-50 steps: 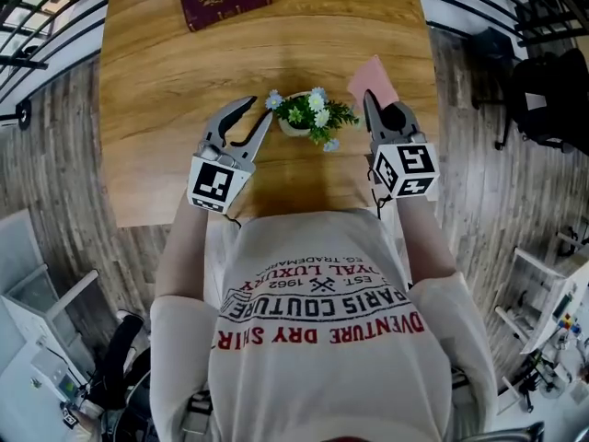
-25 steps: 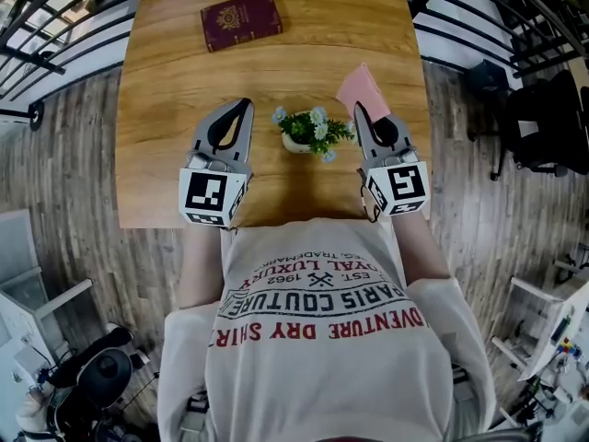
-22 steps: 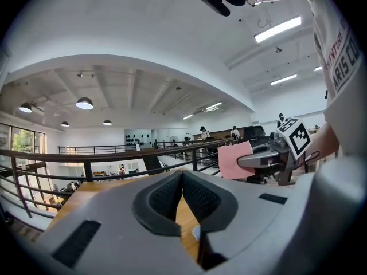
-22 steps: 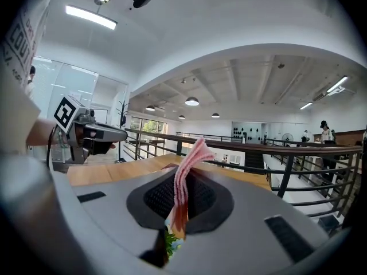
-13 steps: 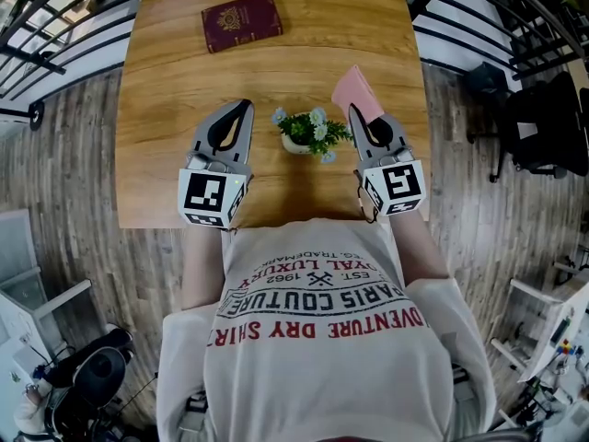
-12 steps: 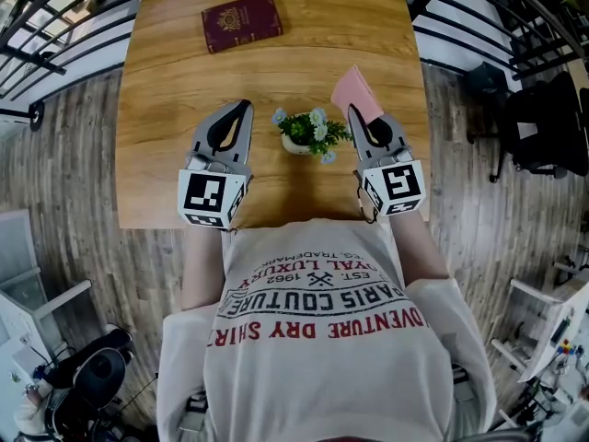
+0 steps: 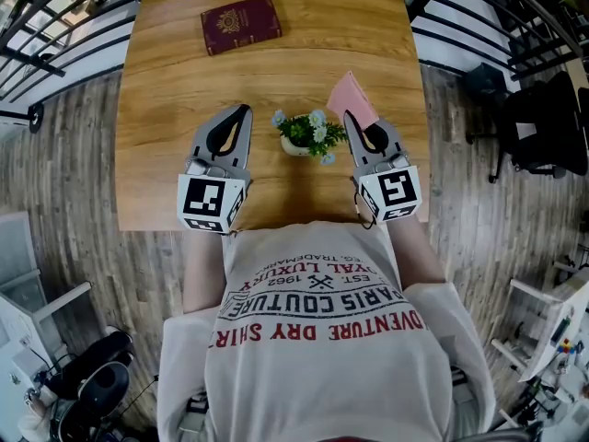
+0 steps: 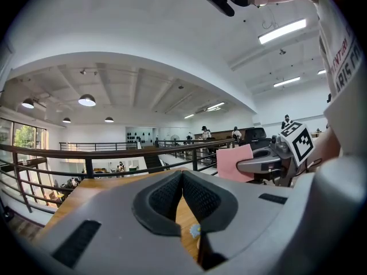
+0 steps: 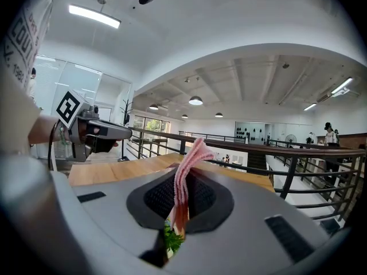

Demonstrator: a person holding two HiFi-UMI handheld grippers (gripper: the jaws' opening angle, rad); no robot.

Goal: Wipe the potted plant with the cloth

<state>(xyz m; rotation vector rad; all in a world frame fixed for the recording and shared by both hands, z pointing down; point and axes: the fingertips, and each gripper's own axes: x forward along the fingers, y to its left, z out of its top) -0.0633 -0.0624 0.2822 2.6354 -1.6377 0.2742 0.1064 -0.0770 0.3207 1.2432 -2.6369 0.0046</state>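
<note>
A small potted plant (image 7: 308, 134) with white and blue flowers stands in a white pot on the wooden table (image 7: 184, 72). My right gripper (image 7: 351, 116) is just right of it, shut on a pink cloth (image 7: 352, 99) that sticks out past the tips. In the right gripper view the cloth (image 9: 186, 182) stands up between the shut jaws, and green leaves (image 9: 172, 239) show below them. My left gripper (image 7: 241, 110) is left of the plant, apart from it, shut with nothing held. Its jaws meet in the left gripper view (image 8: 182, 173).
A dark red book (image 7: 241, 24) lies at the far side of the table. The table's near edge is just below both grippers. Black railings (image 7: 55, 7) flank the table on both sides, over a wooden floor (image 7: 83, 247).
The left gripper's jaws, spread beside the plant in the earliest frame, are now shut and drawn a little away. The right gripper with the cloth has edged left toward the plant.
</note>
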